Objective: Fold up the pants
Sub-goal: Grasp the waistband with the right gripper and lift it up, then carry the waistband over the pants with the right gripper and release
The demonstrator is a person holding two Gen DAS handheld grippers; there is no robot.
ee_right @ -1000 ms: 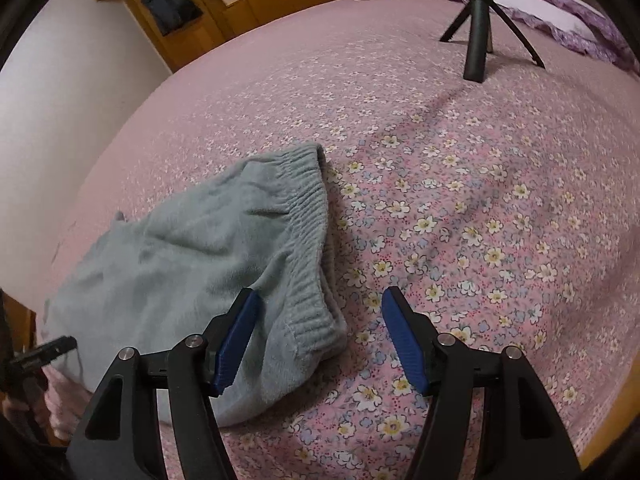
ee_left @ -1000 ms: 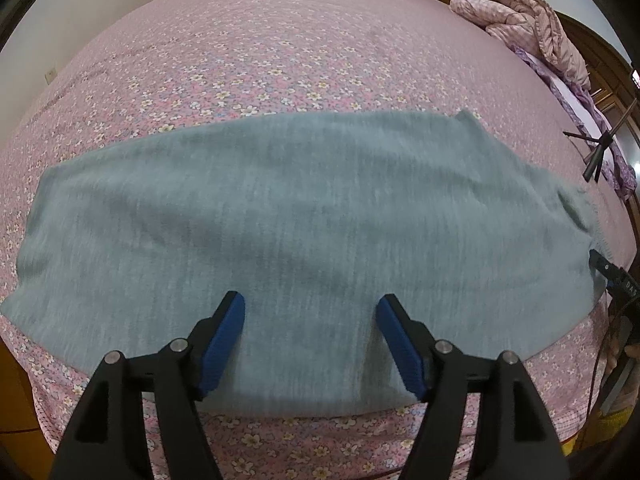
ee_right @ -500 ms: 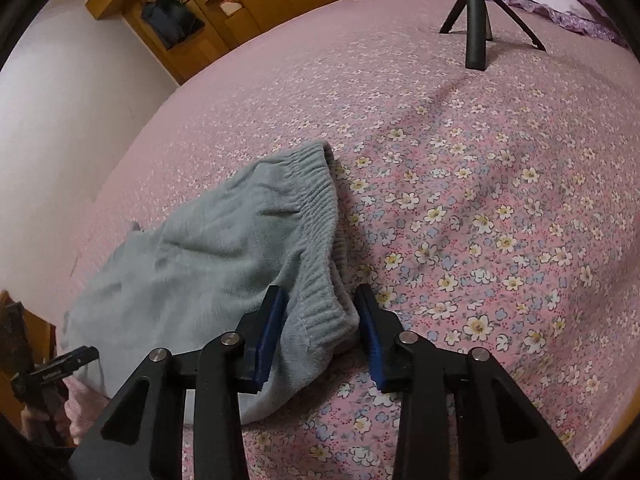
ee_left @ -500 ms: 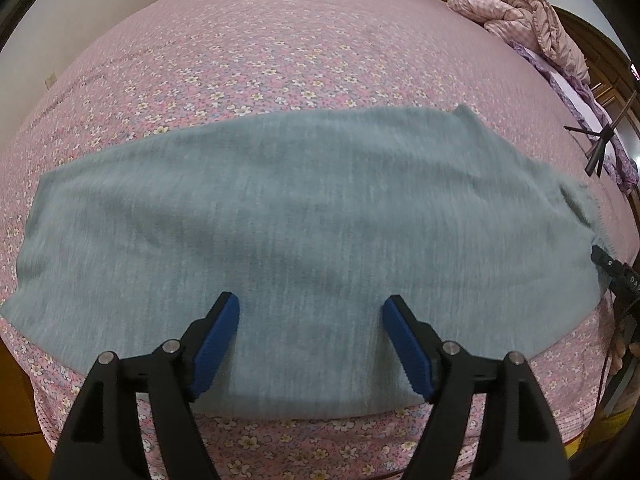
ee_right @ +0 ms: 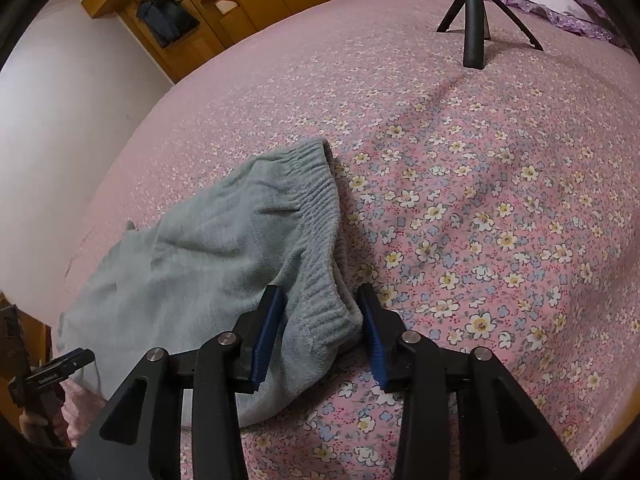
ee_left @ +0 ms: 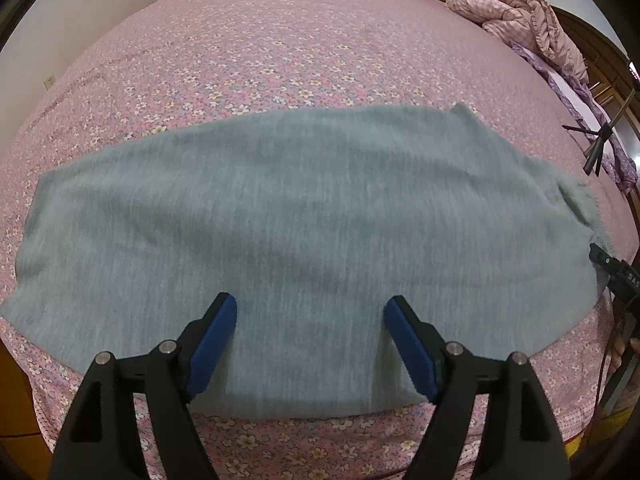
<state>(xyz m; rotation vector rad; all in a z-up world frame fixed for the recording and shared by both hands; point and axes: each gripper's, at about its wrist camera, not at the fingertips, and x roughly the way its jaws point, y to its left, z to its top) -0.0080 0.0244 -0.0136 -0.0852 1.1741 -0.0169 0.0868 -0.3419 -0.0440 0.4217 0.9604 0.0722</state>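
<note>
One lengthwise fold looks done: pants point(ee_left: 304, 216) lie flat on the bed point(ee_left: 280, 40). Right tongs point(ee_right: 320, 312) pinch the waistband point(ee_right: 320, 216); left tongs point(ee_left: 310, 316) hover wide open. Cross folds remain.

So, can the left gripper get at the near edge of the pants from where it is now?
Probably yes. The left gripper hangs with open jaws over the pants, nothing lying between them and the near edge.
</note>
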